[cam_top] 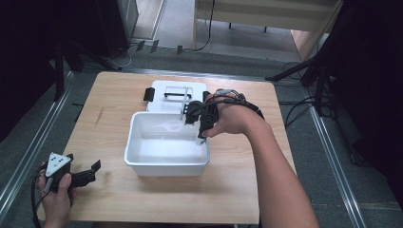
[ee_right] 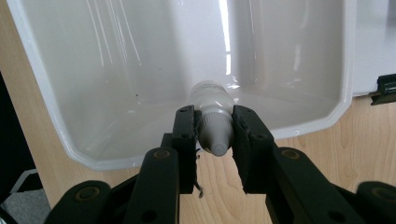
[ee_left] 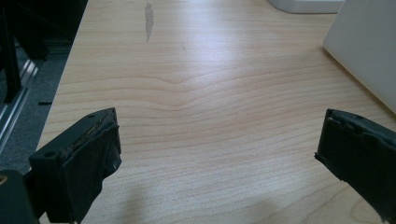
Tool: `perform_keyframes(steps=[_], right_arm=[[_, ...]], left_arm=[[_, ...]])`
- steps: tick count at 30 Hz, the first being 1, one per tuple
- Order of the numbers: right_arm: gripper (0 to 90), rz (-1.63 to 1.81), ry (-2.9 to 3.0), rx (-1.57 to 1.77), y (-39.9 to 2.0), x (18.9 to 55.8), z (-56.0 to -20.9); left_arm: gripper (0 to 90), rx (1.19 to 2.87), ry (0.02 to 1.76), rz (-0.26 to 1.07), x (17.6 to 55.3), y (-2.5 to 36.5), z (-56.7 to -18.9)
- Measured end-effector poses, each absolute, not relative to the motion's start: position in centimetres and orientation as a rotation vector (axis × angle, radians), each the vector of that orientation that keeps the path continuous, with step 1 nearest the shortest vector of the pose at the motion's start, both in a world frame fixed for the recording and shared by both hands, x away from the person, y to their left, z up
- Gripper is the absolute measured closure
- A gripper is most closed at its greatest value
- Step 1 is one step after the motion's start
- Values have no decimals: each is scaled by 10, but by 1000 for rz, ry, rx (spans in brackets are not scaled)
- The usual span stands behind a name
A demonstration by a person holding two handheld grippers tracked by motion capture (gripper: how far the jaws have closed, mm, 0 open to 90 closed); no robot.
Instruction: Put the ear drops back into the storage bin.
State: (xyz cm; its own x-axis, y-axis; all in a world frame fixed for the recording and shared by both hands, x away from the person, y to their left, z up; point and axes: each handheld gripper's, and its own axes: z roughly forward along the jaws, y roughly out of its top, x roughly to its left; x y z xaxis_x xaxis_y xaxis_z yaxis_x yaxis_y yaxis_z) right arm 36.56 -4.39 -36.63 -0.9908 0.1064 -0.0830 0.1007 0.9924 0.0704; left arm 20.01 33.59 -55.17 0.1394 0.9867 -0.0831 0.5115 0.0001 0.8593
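Your right gripper [ee_right: 215, 128] was closed on a small white bottle [ee_right: 214, 109], its two black jaws pressed against the grey cap end, one on each side. In the right gripper view the bottle's body pointed away from the jaws and down into the white bin [ee_right: 56, 116], over the near rim, with the cap end facing back toward the camera. Whether the bottle's far end touched the bin's floor, you could not tell from these pictures.

In the high view your right gripper [cam_top: 202, 124] hung over the bin's [cam_top: 166, 166] right-hand far corner, your right hand [cam_top: 228, 118] wrapped around it and your forearm running in from the bottom right. The bin stood near the middle of the wooden table [cam_top: 119, 194]. Just behind it, touching or nearly so, lay a white lid [cam_top: 161, 88] with a black handle and a black latch on its left edge.

Your left gripper [cam_top: 88, 175] rested low at the table's near left corner, well apart from the bin, held in your left hand [cam_top: 57, 194]. In the left gripper view its jaws stood wide apart with bare wood between them, and the bin's wall [ee_left: 364, 51] showed at the right edge.
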Motion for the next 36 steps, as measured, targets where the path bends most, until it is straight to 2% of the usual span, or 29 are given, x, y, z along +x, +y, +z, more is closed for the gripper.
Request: perform_keyframes(steps=[36], right_arm=[[723, 3, 3068, 153, -34, 373, -399]], left_arm=[[2, 1621, 1475, 753, 200, 336, -552]])
